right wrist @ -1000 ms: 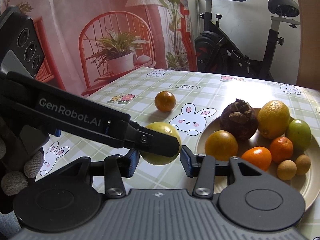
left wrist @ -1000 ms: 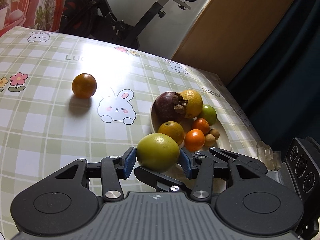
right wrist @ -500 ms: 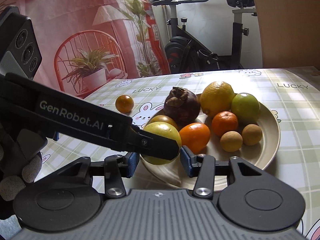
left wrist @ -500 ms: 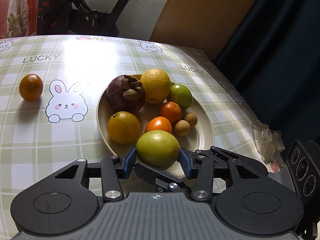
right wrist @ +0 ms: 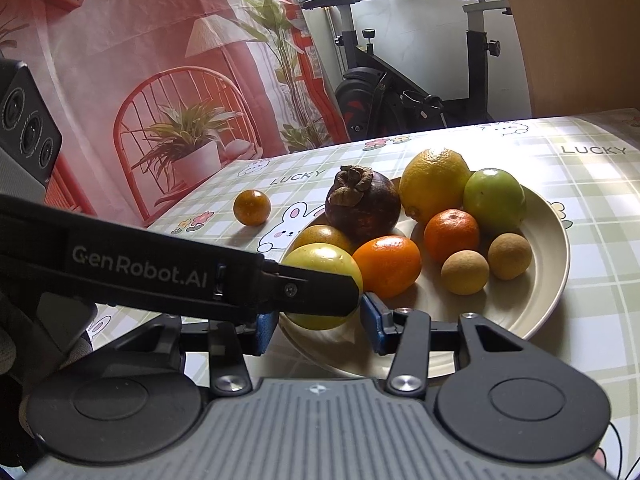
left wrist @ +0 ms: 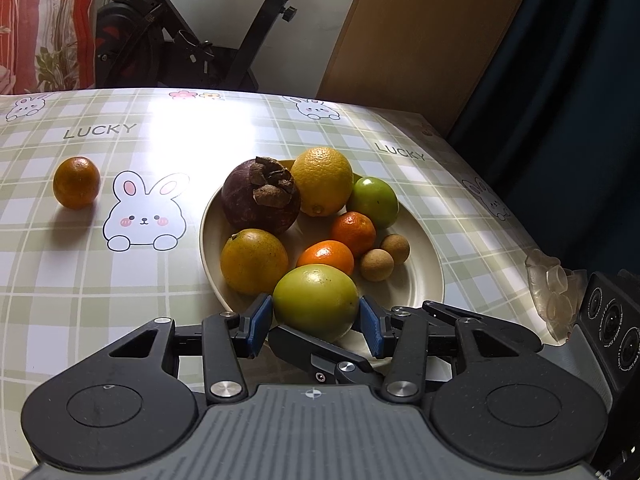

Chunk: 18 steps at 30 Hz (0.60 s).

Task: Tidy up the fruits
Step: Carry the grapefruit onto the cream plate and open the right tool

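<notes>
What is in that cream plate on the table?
The plate holds a dark purple mangosteen, a yellow citrus, a small green fruit, three oranges and two small brown fruits. Anything beneath them is hidden. The left gripper holds a large green fruit at its near rim.

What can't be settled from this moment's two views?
- Large green round fruit: underside hidden by crossing black fingers, both views; touching beige plate unclear.
- Which gripper clamps it: contacts hidden.
- Clear plastic lump, left view: blurred, unidentifiable.
</notes>
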Tool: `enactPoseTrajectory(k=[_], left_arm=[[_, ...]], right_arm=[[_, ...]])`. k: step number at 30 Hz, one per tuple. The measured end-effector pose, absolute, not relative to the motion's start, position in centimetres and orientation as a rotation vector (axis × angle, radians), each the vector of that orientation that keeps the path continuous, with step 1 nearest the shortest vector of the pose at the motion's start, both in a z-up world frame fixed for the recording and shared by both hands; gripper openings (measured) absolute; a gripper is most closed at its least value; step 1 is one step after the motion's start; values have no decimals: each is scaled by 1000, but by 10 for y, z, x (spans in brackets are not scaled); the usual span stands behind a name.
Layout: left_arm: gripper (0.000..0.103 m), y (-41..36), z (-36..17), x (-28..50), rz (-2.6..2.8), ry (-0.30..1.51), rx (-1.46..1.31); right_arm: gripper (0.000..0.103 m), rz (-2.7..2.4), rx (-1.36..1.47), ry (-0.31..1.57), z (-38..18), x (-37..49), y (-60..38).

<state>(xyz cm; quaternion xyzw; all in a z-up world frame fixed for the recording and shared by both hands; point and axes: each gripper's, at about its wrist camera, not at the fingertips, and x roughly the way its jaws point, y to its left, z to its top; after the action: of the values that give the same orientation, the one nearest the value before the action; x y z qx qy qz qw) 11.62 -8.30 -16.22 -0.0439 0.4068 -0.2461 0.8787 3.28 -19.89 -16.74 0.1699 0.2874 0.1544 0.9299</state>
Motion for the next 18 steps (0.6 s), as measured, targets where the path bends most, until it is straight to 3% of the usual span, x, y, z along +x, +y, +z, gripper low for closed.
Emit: enactPoseTrajectory(k=[18], left_arm=[[50,-74,-166,96,-459,773,-117]], right_arm=[[55,316,326,597,-169,36,-194]])
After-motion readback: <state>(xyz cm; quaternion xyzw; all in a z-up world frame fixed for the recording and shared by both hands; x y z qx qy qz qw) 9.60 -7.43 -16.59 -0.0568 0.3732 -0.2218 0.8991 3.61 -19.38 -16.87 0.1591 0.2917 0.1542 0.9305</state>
